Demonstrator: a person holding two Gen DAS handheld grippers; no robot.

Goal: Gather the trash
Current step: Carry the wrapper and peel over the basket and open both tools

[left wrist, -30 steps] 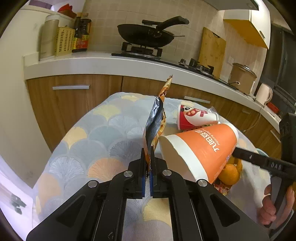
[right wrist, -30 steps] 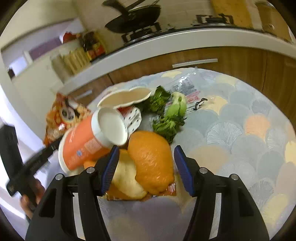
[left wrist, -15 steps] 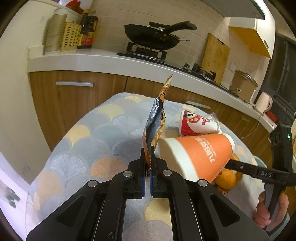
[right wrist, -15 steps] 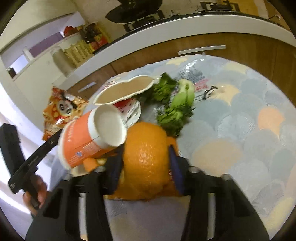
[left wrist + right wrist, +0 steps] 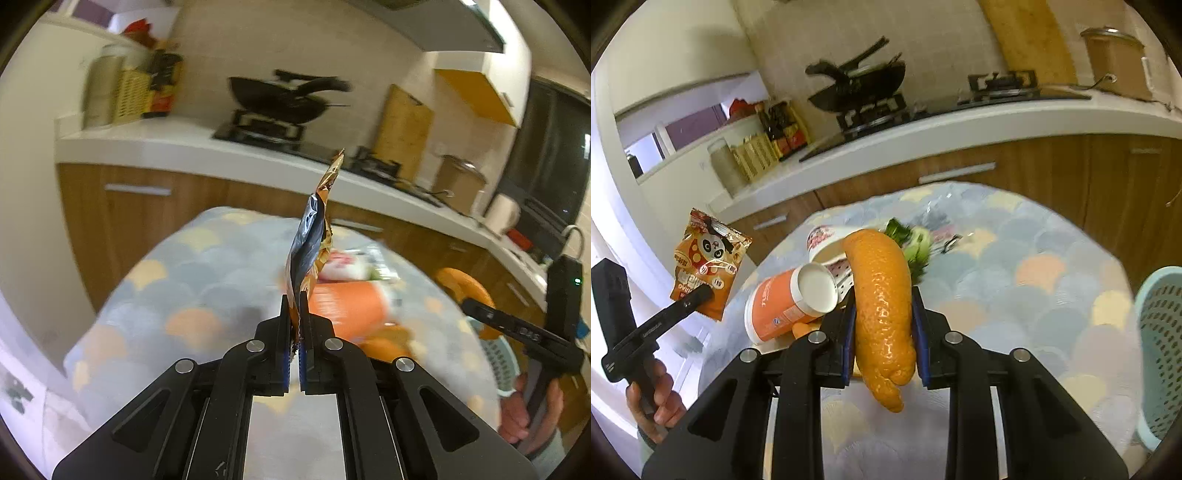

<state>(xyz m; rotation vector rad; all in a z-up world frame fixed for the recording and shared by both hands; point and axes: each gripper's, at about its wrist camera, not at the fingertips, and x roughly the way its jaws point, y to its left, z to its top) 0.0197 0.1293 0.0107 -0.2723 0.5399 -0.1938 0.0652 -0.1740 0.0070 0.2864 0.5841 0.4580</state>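
While my left gripper (image 5: 294,314) hangs raised above the table's left side, its two fingers are pressed nearly together on the bottom edge of a snack packet (image 5: 309,240), which stands up edge-on from the pads in the left wrist view. From the right wrist view I see that same packet (image 5: 708,267) face-on, orange with a panda print, held off the table's left edge, and the bare hand (image 5: 653,402) gripping the left handle low in the corner. On the scallop-patterned tablecloth (image 5: 1034,280) an orange paper cup (image 5: 783,306) lies on its side with its white base toward me, touching a red-and-white cup (image 5: 827,247) tipped behind it; some green leafy scraps (image 5: 912,243) sit just beyond. My right gripper (image 5: 882,317) is lifted over the middle of the table, fingers spread only as far as the curled orange peel (image 5: 882,314) pinched between them, and the peel sticks out both ahead of and behind the pads. At the far right a pale blue perforated basket (image 5: 1160,332) is cut off by the frame edge. Blur smears the left wrist view, so I cannot make out the items under the peel there, and the right handle's hand (image 5: 532,413) is only partly visible.
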